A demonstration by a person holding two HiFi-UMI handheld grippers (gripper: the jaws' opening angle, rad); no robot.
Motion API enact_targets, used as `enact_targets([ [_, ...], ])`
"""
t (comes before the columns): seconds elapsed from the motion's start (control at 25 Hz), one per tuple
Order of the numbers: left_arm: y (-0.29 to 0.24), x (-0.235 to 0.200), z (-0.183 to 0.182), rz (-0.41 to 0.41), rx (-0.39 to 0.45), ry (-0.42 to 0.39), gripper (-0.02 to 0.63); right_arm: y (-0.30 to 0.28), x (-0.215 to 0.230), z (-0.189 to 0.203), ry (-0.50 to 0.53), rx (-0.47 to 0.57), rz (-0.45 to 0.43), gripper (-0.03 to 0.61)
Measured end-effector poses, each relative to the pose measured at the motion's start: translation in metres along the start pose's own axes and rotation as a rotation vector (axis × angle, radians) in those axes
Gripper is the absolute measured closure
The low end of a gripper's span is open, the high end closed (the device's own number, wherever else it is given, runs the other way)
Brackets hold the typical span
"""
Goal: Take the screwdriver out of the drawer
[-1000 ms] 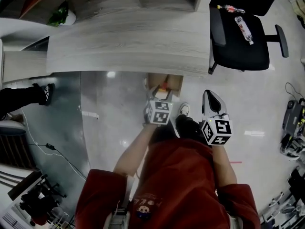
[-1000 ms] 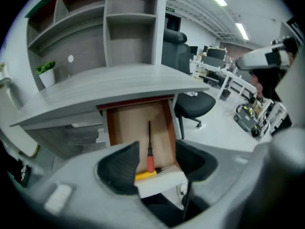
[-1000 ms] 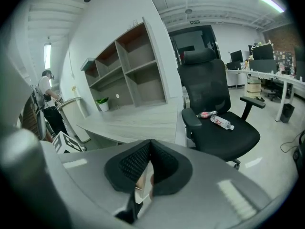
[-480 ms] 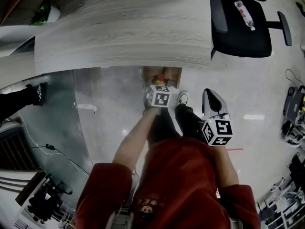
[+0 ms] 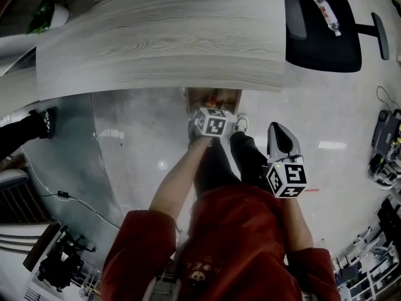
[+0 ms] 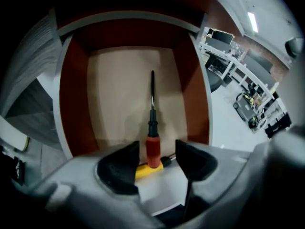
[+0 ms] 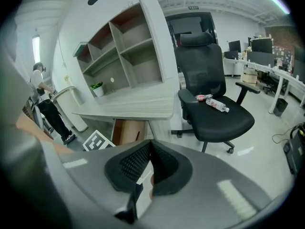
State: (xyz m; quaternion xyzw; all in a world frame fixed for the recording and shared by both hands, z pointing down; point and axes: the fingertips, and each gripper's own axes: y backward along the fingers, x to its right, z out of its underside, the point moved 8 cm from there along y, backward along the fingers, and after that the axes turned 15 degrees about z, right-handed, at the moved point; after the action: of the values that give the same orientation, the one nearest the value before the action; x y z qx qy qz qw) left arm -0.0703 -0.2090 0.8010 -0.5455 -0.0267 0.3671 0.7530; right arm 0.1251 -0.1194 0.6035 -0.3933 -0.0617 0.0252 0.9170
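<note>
The drawer stands pulled out under the desk; in the head view it is a brown box at the desk's front edge. Inside lies a screwdriver with a red handle and black shaft, pointing away from me. A second, yellow-handled tool lies crosswise under its handle. My left gripper is open, its jaws on either side of the red handle with gaps to it; its marker cube hangs just before the drawer. My right gripper is shut on nothing, held at my right side.
A grey wood desk spans the top of the head view. A black office chair carrying a plastic bottle stands to the right. Cables lie on the floor at left. A shelf unit and another person show behind.
My left gripper has moved forward, closing on the drawer's front edge. The right gripper has stayed at my side.
</note>
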Motion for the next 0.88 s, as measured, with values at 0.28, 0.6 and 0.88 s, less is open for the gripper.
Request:
enact_targets([
  [0.28,-0.013,-0.010,-0.001,-0.021,-0.009,-0.010,0.389,-0.002,0.003,0.006,-0.002,-0.002,0.020,0.580],
  [0.6,-0.012,-0.011,0.000,-0.106,0.012,0.006,0.457,0.002,0.016,0.014,-0.019,-0.025,0.050,0.580],
  [0.88,-0.015,-0.010,0.000,-0.135,-0.020,-0.030,0.477,0.002,0.020,0.014,-0.036,-0.013,0.062,0.580],
])
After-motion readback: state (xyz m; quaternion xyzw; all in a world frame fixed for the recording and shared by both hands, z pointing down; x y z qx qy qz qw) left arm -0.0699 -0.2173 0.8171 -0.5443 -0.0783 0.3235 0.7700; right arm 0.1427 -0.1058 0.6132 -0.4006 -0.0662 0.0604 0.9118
